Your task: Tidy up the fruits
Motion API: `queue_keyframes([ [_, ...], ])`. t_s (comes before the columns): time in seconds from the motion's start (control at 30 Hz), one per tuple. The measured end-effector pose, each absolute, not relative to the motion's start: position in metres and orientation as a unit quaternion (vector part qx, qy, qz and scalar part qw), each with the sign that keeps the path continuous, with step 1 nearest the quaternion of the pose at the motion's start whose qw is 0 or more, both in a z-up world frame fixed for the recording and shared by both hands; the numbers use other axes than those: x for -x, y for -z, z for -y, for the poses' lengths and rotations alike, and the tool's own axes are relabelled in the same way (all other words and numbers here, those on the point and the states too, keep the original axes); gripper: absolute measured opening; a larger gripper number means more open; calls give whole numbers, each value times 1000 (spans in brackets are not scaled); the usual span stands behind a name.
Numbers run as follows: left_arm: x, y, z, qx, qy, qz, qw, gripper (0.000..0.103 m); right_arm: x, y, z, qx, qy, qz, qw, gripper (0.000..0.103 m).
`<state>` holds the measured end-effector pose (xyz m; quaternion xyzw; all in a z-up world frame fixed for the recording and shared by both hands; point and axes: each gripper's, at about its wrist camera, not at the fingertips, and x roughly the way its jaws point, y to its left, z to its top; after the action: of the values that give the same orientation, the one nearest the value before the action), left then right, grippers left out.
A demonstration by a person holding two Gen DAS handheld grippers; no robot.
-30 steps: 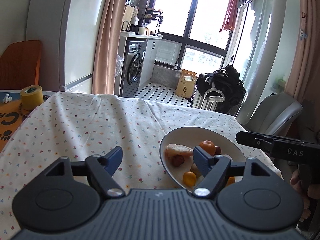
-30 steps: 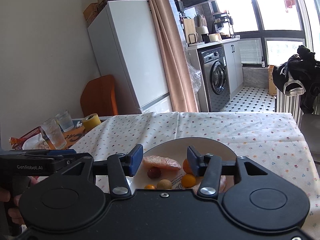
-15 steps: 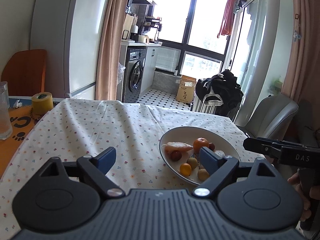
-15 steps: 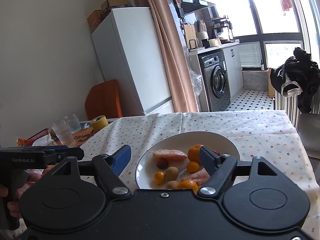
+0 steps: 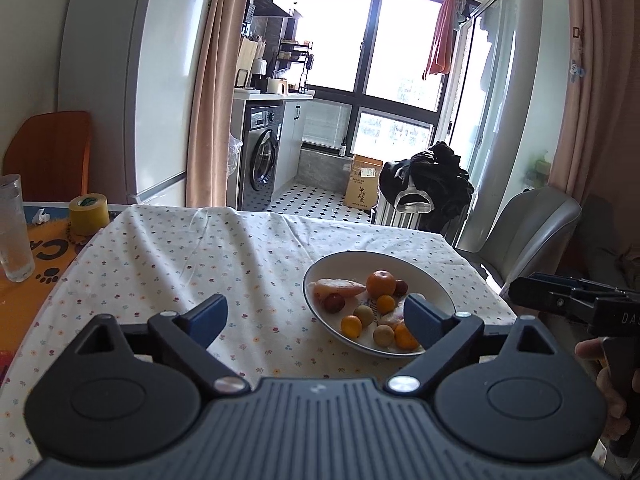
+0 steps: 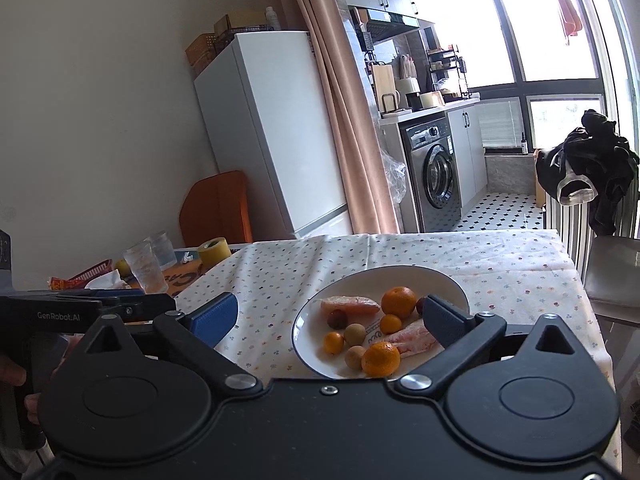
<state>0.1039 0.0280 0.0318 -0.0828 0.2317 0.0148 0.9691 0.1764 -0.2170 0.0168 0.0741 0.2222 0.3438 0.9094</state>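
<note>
Nearest in each wrist view are the gripper bodies: the left gripper [image 5: 316, 316] and the right gripper [image 6: 331, 315] both stand wide apart with nothing between their blue pads, held level above the near edge of the bench [image 5: 224, 252], which wears a flowered cloth. Just beyond them sits the white plate [image 6: 448, 280] of fruit, right of centre on the cloth. The right view looks down into it more fully, showing a near orange [image 6: 381, 358], two pale round fruits, small kumquats, a dark plum [image 6: 337, 318], a larger orange [image 6: 398, 301] and pink wrapped pieces; the left view hides part of this behind its right finger. Only the left view shows the grey chair [image 5: 532, 228] on the right; only the right view shows the red basket [image 6: 90, 274] far left. Both show glasses and a yellow tape roll [image 5: 88, 211], then the fridge and washing machine beyond.
</note>
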Motion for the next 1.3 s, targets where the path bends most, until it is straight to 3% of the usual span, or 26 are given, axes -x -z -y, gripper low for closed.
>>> queue_keyframes([
  [0.23,-90,-33,-27,81,-19,-242,967,102,-159,-27,218,-69,-346,-223,909,103],
  [1.3,-17,-18,-41,75,-59,-254,963,103,-104,-22,214,-49,-357,-267,894,103],
])
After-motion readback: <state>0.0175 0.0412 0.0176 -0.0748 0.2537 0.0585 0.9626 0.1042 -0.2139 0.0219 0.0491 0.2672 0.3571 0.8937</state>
